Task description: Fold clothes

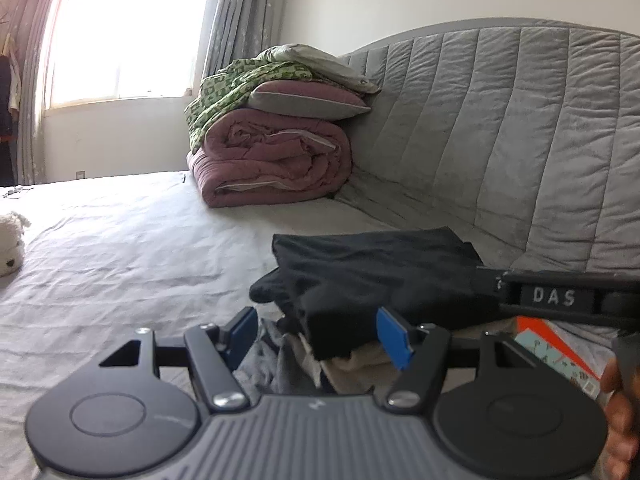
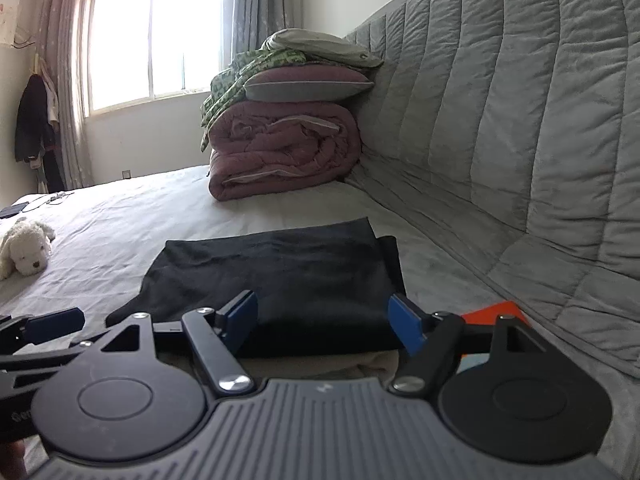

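Hovering: left gripper [image 1: 318, 336] gaping | right gripper [image 2: 324, 322] gaping (over black garment [image 2: 280, 272])

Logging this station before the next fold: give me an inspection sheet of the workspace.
Surface: white bed sheet, wrinkled.
Job's things: folded black garment on top of paler clothes.
Clutter: plush dog; orange box; stacked pink quilt, pillow and green blanket.
Grippers: left hand-held gripper open, around the garment's near corner; right hand-held gripper open at its near edge.
Cables: thin cords at the far bed edge.
Surroundings: grey quilted headboard, window, curtains, hanging clothes.
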Demonstrator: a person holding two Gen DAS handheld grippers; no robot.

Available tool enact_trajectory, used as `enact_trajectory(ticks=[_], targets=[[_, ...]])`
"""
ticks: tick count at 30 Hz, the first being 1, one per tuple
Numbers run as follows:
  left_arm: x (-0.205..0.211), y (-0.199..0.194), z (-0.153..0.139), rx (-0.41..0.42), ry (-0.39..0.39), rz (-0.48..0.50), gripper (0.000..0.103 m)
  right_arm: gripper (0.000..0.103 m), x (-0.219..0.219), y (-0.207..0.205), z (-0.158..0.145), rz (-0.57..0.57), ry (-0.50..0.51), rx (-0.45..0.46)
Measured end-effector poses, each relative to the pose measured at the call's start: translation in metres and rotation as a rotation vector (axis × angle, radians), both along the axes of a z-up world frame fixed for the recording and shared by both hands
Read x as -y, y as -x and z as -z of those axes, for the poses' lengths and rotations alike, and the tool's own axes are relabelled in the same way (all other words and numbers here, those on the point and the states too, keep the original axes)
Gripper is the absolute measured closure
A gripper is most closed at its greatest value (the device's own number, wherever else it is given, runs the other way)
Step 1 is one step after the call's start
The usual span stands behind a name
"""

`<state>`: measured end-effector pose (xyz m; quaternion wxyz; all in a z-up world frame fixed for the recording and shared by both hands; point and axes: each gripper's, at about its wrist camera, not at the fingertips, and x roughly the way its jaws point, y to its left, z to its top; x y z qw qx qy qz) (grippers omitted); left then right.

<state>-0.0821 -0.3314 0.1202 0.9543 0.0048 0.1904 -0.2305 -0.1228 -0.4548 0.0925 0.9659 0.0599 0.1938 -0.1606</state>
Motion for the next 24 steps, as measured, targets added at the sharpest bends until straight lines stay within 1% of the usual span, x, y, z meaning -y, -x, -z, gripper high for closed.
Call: enact_trajectory(ticks=[3, 5, 6, 7, 10, 14, 18, 21, 24], targets=[[-0.005, 0.003, -0.003, -0.017, -0.015, -0.007, 0.034, 0.017, -0.002, 0.004, -0.003, 0.004, -0.021, -0.024], [-0.007, 0.005, -0.005, -0.023, -0.029, -0.009, 0.032, 0.006, -0.005, 0.005, -0.004, -0.007, -0.033, -0.050], [-0.008, 0.005, -0.005, -0.025, -0.037, -0.010, 0.028, 0.000, -0.007, 0.006, -0.004, -0.016, -0.037, -0.062], [-0.009, 0.005, -0.006, -0.026, -0.046, -0.009, 0.022, 0.000, -0.009, 0.007, -0.004, -0.027, -0.036, -0.071], [-0.011, 0.007, -0.007, -0.028, -0.058, -0.014, 0.015, 0.000, -0.011, 0.007, -0.004, -0.039, -0.055, -0.098], [-0.010, 0.006, -0.007, -0.049, -0.056, -0.028, 0.012, 0.000, -0.008, 0.009, -0.007, -0.018, -0.117, -0.121], [-0.008, 0.006, -0.008, -0.056, -0.066, -0.035, 0.007, 0.000, -0.012, 0.015, -0.014, 0.006, -0.083, -0.135], [-0.006, 0.006, -0.006, -0.069, -0.080, -0.038, 0.003, 0.000, -0.009, 0.014, -0.008, 0.011, -0.103, -0.175], [-0.003, 0.005, 0.000, -0.092, -0.109, -0.048, 0.002, 0.000, -0.006, 0.010, -0.001, 0.021, -0.139, -0.224]])
